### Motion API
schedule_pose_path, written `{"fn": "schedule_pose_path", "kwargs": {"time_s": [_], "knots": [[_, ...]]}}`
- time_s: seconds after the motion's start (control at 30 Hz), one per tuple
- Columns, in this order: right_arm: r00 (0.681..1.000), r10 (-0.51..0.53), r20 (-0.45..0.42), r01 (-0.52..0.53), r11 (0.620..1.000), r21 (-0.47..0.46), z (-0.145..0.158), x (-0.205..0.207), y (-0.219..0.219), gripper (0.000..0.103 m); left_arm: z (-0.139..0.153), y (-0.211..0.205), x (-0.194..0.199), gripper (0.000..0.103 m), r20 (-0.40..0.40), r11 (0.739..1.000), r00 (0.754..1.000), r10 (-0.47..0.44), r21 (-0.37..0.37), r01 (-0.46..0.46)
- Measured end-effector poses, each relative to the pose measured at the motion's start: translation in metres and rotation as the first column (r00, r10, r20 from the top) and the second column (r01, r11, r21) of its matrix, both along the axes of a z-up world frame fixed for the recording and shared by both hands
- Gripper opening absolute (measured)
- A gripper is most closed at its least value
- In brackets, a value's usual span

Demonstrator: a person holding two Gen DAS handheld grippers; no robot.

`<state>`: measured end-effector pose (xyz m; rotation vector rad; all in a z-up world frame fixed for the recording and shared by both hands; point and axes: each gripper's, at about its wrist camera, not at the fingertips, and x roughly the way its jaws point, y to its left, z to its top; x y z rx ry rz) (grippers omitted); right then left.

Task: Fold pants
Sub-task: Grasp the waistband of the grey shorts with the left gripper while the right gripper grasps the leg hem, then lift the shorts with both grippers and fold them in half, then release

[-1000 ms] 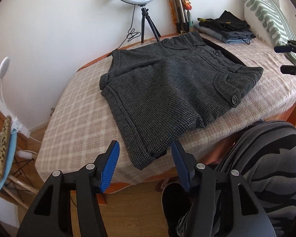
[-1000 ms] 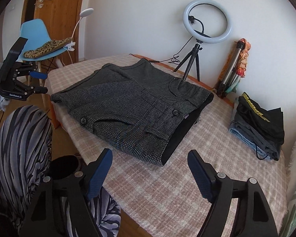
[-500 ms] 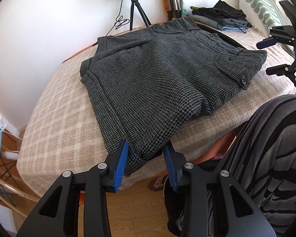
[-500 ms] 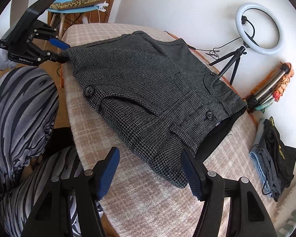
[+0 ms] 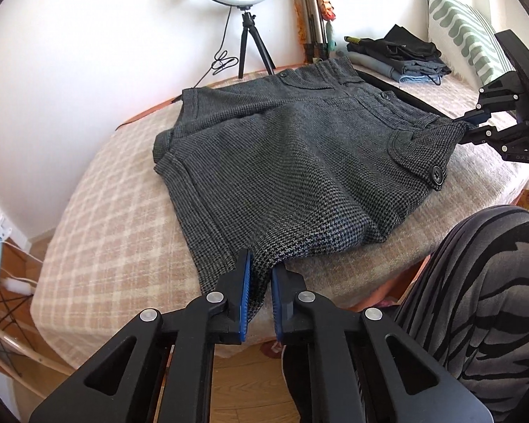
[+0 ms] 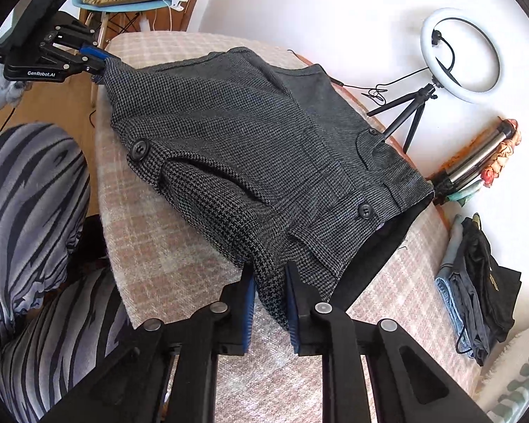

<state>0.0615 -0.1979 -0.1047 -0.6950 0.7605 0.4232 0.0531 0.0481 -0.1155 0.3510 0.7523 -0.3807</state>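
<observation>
Bare checked tablecloth at 9 o'clock of the houndstooth shorts, open for a pass. Ring light on tripod at 12 o'clock along the far wall, folded tripod just beside it. Stack of folded clothes at 1 o'clock, striped pillow behind it. Open cloth between shorts and stack. Striped-trousered leg close against the near table edge at 4 o'clock.

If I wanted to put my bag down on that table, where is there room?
Bare checked tablecloth shows left of the grey shorts, out to the table's edge. Another bare patch lies between the waistband and the folded clothes pile. The far edge is crowded by the ring light tripod.
</observation>
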Motion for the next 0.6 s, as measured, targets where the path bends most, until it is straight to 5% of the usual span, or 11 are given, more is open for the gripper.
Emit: {"fn": "schedule_pose_path", "kwargs": {"time_s": [0.33,0.6], "knots": [[0.984,-0.125,0.127,0.099,0.977,0.189,0.054,0.004,-0.013,0.009,0.055,0.014,0.008,0.006,0.149,0.997,0.988,0.048,-0.065,-0.039],[0.965,-0.206,0.16,0.162,0.954,0.253,0.082,0.016,-0.016,0.008,0.091,0.012,0.036,0.004,0.237,0.993,0.97,0.058,-0.11,-0.033]]}}
